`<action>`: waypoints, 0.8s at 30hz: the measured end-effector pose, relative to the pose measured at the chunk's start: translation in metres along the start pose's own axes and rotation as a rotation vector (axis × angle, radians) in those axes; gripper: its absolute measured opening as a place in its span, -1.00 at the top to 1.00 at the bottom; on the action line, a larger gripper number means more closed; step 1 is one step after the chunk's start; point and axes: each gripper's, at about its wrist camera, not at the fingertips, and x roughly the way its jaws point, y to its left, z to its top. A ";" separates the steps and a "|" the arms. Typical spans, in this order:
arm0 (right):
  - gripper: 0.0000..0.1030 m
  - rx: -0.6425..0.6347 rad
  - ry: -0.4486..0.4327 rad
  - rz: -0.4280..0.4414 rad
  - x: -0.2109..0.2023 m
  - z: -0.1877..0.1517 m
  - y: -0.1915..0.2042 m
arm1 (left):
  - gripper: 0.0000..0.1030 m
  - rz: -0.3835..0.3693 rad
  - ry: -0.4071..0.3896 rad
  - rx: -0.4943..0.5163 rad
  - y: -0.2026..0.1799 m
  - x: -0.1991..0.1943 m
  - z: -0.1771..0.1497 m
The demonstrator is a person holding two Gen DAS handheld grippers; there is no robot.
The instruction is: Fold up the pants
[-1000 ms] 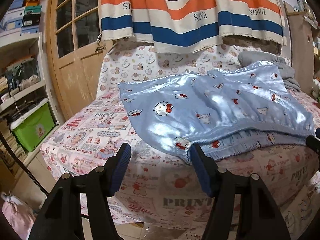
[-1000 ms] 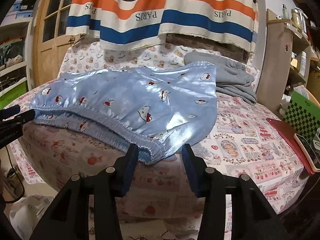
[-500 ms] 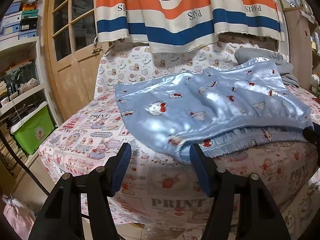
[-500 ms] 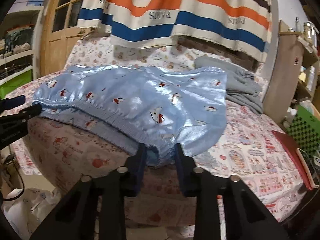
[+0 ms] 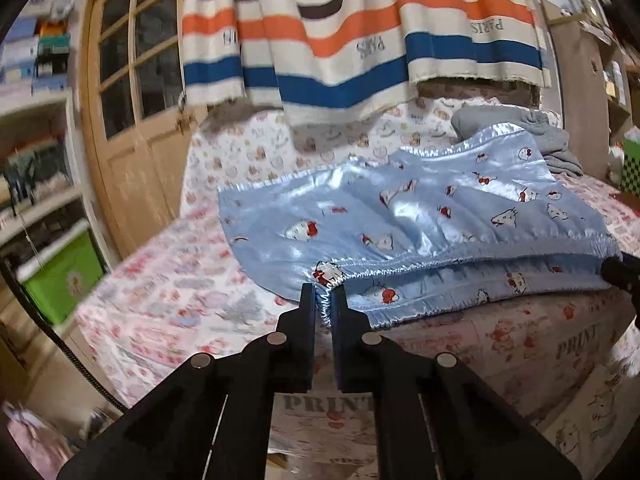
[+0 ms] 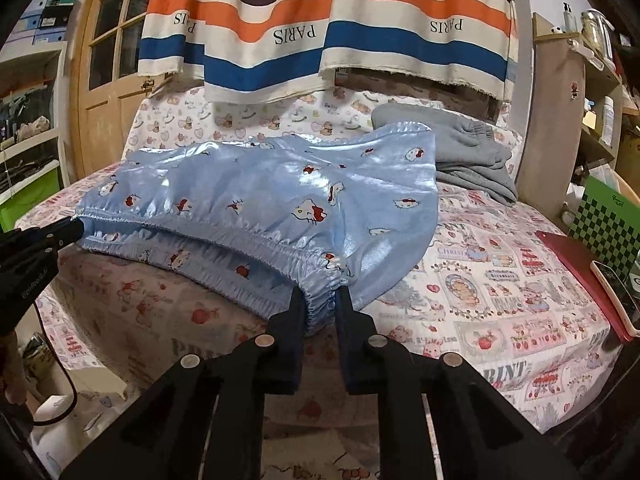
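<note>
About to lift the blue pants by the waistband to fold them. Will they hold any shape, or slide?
The pants look floppy: the cloth sags and wrinkles between the left gripper and right gripper. The shiny satin sheen suggests they are slippery. Probably light, too.

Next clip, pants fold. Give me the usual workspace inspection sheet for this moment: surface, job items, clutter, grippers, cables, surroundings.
Surface: bed under a cartoon-print sheet.
Job's things: blue satin pants with a cat print, lying flat, elastic waistband along the near edge.
Clutter: folded grey garment behind the pants; red book and phone at the bed's right edge.
Grippers: left gripper with jaws shut on one waistband corner; right gripper with jaws shut on the other.
Cables: black cable hanging below the left gripper.
Surroundings: striped PARIS cloth hanging above, wooden door, shelves, green bin, green checkered board.
</note>
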 end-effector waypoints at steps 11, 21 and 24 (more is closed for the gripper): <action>0.74 0.058 -0.003 0.018 -0.006 -0.005 -0.004 | 0.80 -0.033 0.066 -0.024 0.011 -0.003 -0.005; 0.38 0.087 -0.038 0.034 -0.019 -0.003 -0.008 | 0.22 -0.019 0.009 -0.013 0.021 -0.026 -0.011; 0.38 0.103 -0.036 0.033 -0.020 -0.001 -0.010 | 0.12 -0.023 0.016 -0.042 0.028 -0.024 -0.010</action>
